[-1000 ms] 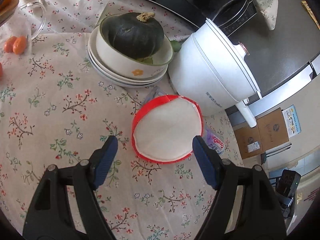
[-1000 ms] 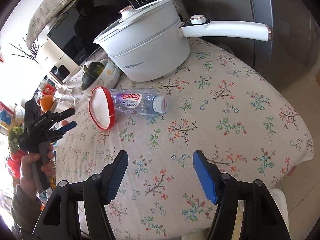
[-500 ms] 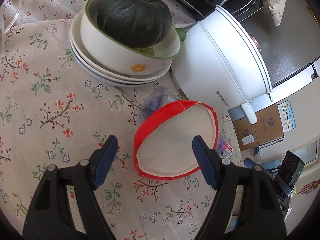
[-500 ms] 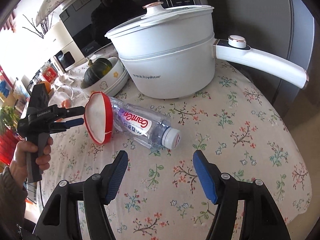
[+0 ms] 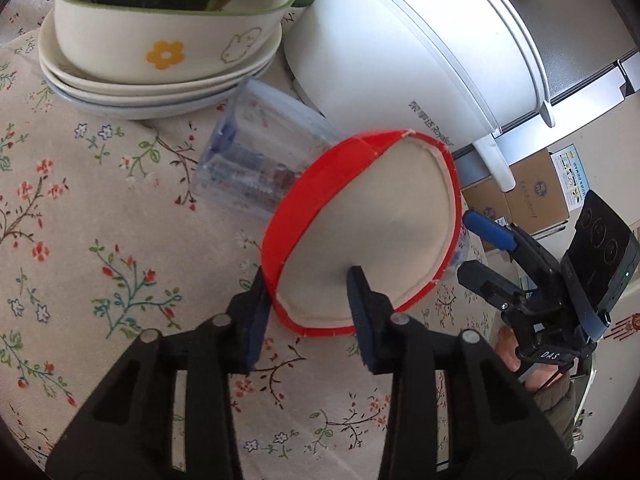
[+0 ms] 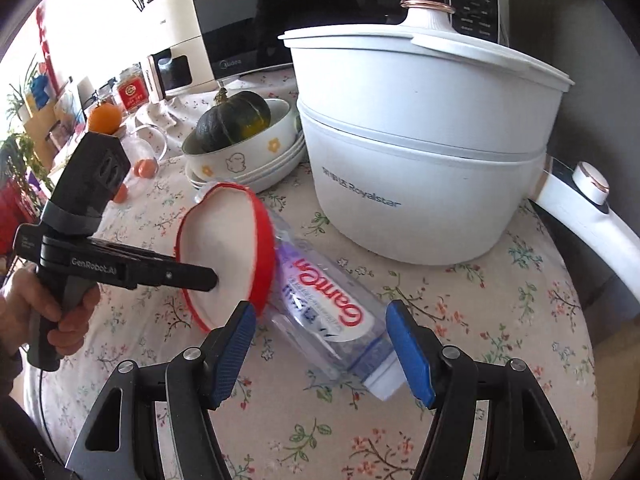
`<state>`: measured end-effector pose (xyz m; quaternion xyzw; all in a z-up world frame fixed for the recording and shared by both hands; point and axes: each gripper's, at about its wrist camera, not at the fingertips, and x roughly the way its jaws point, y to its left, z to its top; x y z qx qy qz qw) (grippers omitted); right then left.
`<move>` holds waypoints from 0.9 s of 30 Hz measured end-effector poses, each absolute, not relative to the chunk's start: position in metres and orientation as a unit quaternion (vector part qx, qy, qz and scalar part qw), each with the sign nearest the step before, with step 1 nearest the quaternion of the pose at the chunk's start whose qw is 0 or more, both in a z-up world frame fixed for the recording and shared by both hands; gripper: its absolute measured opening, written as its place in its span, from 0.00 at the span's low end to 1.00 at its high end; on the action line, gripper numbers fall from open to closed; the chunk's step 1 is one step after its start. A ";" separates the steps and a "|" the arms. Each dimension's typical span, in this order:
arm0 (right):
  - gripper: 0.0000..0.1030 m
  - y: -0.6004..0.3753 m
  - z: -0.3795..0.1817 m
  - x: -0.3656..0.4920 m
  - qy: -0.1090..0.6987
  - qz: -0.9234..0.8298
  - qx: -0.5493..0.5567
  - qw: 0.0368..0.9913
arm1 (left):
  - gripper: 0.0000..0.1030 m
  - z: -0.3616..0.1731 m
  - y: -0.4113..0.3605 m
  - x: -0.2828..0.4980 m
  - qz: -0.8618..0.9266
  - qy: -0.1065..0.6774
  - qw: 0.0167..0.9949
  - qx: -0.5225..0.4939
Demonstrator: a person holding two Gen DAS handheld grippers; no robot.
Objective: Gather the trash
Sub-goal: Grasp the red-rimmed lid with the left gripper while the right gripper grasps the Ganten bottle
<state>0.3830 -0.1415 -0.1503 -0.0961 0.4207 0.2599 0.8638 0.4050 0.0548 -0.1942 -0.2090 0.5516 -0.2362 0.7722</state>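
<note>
Straddling the lower rim of the red-rimmed lid [image 5: 372, 232], the left gripper [image 5: 310, 300] has one finger outside the red band and the other against the pale inner face. Its jaws have just been closing, yet whether the pads already press on the rim cannot be told; a small gap seems to remain on the inner side. The lid stands tilted on edge on the floral tablecloth [image 5: 100, 240], leaning against a clear plastic bottle [image 6: 324, 300] that lies on its side behind it.

From the right wrist view, the right gripper [image 6: 322, 344] hovers over the bottle's cap end with its blue-padded jaws spread wide. They have just been opening a little further, and the bottle lies between them without either pad touching it. The bottle's red-lettered label faces up, and its cap points toward the near edge of the table.

Behind these, toward the far edge, a white electric pot [image 6: 420, 144] stands just beside a stack of bowls [image 6: 248, 160] holding a dark green squash [image 6: 232, 120]. A hand [image 6: 44, 312] grips the left tool's handle at the table's left edge.
</note>
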 end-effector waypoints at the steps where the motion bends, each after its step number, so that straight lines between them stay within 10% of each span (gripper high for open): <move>1: 0.72 -0.138 -0.151 0.384 0.417 0.263 -0.107 0.864 | 0.29 -0.194 0.054 0.405 -0.237 0.551 0.772 -0.210; 8: 0.73 -0.130 -0.156 0.388 0.413 0.287 -0.129 0.855 | 0.06 -0.180 0.056 0.400 -0.255 0.536 0.776 -0.212; 21: 0.71 -0.124 -0.146 0.370 0.455 0.401 -0.089 0.790 | 0.07 -0.158 0.041 0.377 -0.297 0.533 0.777 -0.155; 27: 0.38 -0.122 -0.144 0.368 0.467 0.398 -0.084 0.785 | 0.06 -0.148 0.052 0.363 -0.298 0.532 0.781 -0.134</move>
